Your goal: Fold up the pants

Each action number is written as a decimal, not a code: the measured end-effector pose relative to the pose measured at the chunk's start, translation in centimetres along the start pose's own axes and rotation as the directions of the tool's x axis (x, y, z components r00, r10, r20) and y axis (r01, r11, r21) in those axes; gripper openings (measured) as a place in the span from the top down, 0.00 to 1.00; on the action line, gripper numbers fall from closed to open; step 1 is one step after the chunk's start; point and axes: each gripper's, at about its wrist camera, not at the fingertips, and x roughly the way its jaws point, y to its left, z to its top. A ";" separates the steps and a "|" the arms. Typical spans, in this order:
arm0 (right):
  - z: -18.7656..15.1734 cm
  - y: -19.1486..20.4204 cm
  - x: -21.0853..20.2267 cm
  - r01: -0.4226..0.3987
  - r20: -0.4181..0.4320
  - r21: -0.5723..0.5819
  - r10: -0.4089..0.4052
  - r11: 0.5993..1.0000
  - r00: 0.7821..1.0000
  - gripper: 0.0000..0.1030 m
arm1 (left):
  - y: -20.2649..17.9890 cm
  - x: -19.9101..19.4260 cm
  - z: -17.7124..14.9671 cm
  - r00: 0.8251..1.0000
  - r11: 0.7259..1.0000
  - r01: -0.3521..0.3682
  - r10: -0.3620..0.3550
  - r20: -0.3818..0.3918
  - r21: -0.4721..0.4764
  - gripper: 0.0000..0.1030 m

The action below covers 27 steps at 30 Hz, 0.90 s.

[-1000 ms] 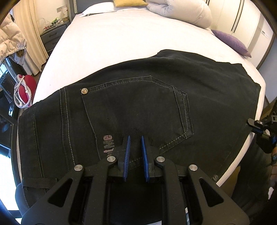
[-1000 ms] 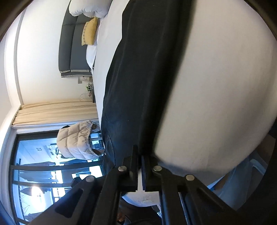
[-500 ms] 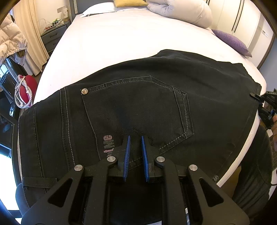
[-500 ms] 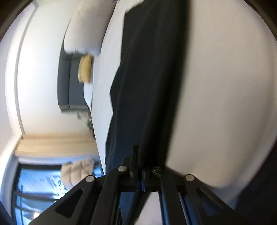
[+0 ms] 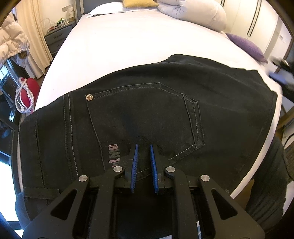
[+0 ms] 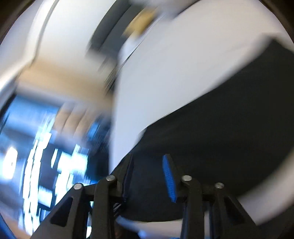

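Note:
Black jeans (image 5: pixel 147 110) lie flat across the near edge of a white bed (image 5: pixel 137 40), back pocket up, waistband at the left. My left gripper (image 5: pixel 143 147) hovers over the pocket's lower edge with a narrow gap between its blue pads (image 5: pixel 135 161), holding nothing. My right gripper (image 6: pixel 148 158) is open over the dark cloth (image 6: pixel 229 128) near its edge; that view is heavily blurred. In the left wrist view the right gripper (image 5: pixel 281 73) is a blurred shape at the far right, beyond the jeans' end.
White pillows (image 5: pixel 194 12) and a yellow cushion (image 5: pixel 139 2) lie at the head of the bed. A purple cushion (image 5: pixel 246 46) lies at the right edge. A grey nightstand (image 5: pixel 58 36), curtain and a red bag (image 5: pixel 25 92) stand left of the bed.
My right gripper has opened and swung fast up and over the jeans' end; its view has rotated and blurred. My left gripper has stayed put.

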 end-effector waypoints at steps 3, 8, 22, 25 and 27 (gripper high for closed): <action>1.7 0.6 8.4 -0.027 -0.161 0.002 0.026 1.000 0.987 0.89 | 0.7 0.1 -0.1 0.999 0.999 0.032 -0.032 0.005 -0.030 0.87; 5.2 -5.2 14.3 0.106 -0.168 0.131 -0.084 0.986 0.982 0.98 | 1.2 0.2 -0.4 0.998 0.997 0.061 -0.060 0.017 -0.037 0.88; 1.1 -4.9 7.4 0.064 -0.011 0.130 -0.063 0.989 0.998 0.95 | 1.2 0.5 -0.6 0.999 0.998 0.042 -0.041 0.026 -0.047 0.87; -0.7 -10.5 5.5 0.005 0.041 0.295 -0.018 0.955 0.999 1.00 | 0.3 0.3 -0.5 1.000 1.000 0.019 -0.019 0.010 -0.021 0.87; -0.4 -12.4 1.7 0.021 0.147 0.338 -0.075 0.941 0.986 1.00 | 0.2 0.4 -0.5 1.000 1.000 0.017 -0.017 0.004 -0.018 0.87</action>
